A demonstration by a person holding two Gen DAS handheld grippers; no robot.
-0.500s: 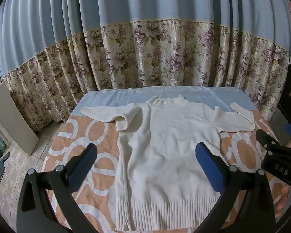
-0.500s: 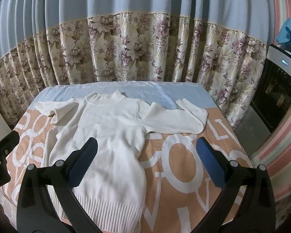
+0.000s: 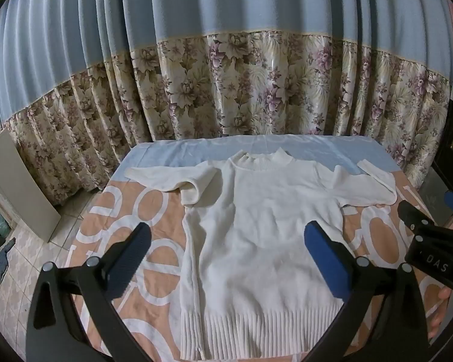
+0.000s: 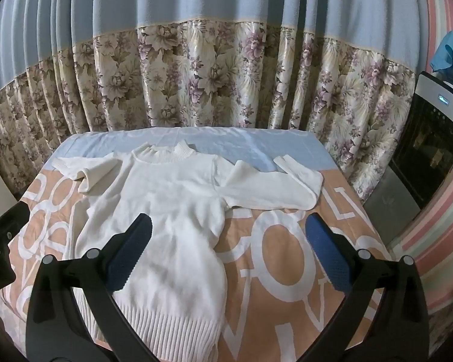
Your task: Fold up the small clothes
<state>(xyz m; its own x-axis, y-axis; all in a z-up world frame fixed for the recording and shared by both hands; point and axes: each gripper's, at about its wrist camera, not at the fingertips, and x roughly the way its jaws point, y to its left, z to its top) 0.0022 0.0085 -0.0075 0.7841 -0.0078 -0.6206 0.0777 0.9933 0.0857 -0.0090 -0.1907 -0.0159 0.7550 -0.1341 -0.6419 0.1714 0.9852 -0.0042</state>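
A white knit sweater (image 3: 256, 226) lies flat, face up, on the table, collar far, ribbed hem near; it also shows in the right wrist view (image 4: 172, 217). Its left sleeve (image 3: 172, 179) is folded back on itself. Its right sleeve (image 4: 271, 187) is bent, cuff pointing back. My left gripper (image 3: 226, 256) is open and empty, held above the sweater's lower body. My right gripper (image 4: 226, 253) is open and empty, above the sweater's right edge and the cloth beside it. The right gripper's body also shows in the left wrist view (image 3: 432, 241) at the right.
The table carries an orange cloth with white letters (image 4: 287, 256) and a pale blue band (image 4: 241, 141) at the far side. A blue and floral curtain (image 3: 241, 90) hangs behind. A dark appliance (image 4: 432, 138) stands right. A white board (image 3: 15, 187) leans left, over tiled floor.
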